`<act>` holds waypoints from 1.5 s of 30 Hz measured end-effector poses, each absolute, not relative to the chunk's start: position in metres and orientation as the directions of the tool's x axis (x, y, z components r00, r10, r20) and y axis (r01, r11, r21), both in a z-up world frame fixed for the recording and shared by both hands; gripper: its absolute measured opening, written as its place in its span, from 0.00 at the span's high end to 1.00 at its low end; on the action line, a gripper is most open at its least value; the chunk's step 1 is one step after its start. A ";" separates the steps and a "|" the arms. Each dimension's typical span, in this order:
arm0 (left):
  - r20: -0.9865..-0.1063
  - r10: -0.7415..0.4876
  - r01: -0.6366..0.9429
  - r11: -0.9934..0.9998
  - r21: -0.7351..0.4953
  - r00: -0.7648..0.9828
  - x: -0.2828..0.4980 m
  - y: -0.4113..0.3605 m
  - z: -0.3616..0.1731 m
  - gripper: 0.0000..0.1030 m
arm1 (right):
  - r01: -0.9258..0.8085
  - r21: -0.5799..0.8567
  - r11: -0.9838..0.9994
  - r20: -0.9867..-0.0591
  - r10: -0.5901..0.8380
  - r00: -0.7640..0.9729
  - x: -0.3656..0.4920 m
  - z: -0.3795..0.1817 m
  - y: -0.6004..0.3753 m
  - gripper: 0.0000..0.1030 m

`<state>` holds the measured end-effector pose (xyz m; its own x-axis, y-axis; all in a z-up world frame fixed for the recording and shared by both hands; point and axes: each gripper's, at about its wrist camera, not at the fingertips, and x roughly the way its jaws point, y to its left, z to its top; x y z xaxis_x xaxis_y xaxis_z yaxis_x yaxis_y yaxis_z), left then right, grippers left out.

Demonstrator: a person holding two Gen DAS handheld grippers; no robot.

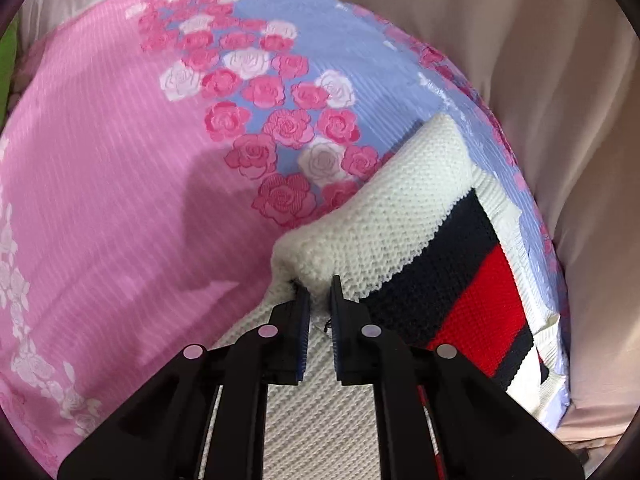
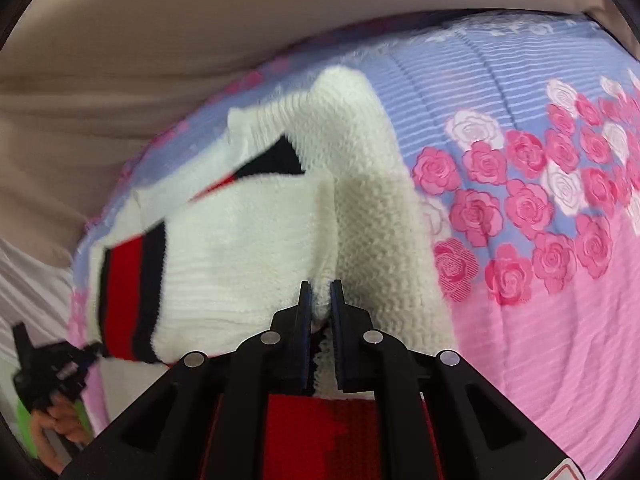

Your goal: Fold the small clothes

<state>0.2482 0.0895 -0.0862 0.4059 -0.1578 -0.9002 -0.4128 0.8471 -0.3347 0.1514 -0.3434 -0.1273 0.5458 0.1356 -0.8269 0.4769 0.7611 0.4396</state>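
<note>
A small white knit sweater (image 1: 384,216) with navy and red stripes lies partly folded on a pink and blue rose-print bedspread (image 1: 120,200). My left gripper (image 1: 320,292) is shut on a bunched white edge of the sweater. In the right wrist view the same sweater (image 2: 248,240) is lifted and draped. My right gripper (image 2: 321,296) is shut on a white fold of it, with red knit below the jaws. The left gripper (image 2: 52,364) and the hand holding it show at the far lower left of the right wrist view, at the striped hem.
The bedspread (image 2: 560,300) covers the bed. Beige fabric (image 1: 540,60) lies along the bed's edge, also visible in the right wrist view (image 2: 120,40). A green object (image 1: 8,64) shows at the far left edge.
</note>
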 end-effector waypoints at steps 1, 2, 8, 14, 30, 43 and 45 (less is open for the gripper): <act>-0.901 -0.153 -0.407 0.852 -0.329 0.406 0.248 0.090 -0.086 0.91 | 0.472 0.458 0.754 -0.809 0.133 0.572 0.148 -0.119 -0.343 0.92; -0.903 -0.153 -0.404 0.855 -0.325 0.402 0.250 0.090 -0.086 0.91 | 0.463 0.453 0.762 -0.802 0.122 0.585 0.147 -0.114 -0.341 0.92; -0.909 -0.130 -0.381 0.878 -0.291 0.395 0.258 0.082 -0.091 0.89 | 0.450 0.371 0.812 -0.850 0.101 0.517 0.156 -0.119 -0.333 0.89; -0.860 -0.212 -0.227 0.910 -0.347 0.463 0.218 0.100 -0.063 0.40 | 0.404 0.312 0.860 -0.845 0.057 0.531 0.097 -0.081 -0.318 0.67; -0.933 -0.322 -0.123 0.932 -0.342 0.159 0.019 0.175 -0.109 0.16 | 0.393 0.346 0.852 -0.932 0.263 0.250 -0.141 -0.142 -0.243 0.37; -0.886 -0.411 -0.107 0.892 -0.439 0.214 0.024 0.166 -0.092 0.94 | 0.420 0.453 0.786 -0.868 0.281 0.410 -0.125 -0.128 -0.251 0.88; -0.871 -0.430 -0.079 0.885 -0.459 0.240 0.017 0.169 -0.075 0.94 | 0.421 0.457 0.784 -0.854 0.254 0.454 -0.133 -0.109 -0.258 0.88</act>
<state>0.0165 0.1691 -0.0747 0.2399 -0.4296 -0.8706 -0.0792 0.8851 -0.4586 -0.1335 -0.2581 -0.1087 0.4544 0.2541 -0.8538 0.4206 0.7837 0.4571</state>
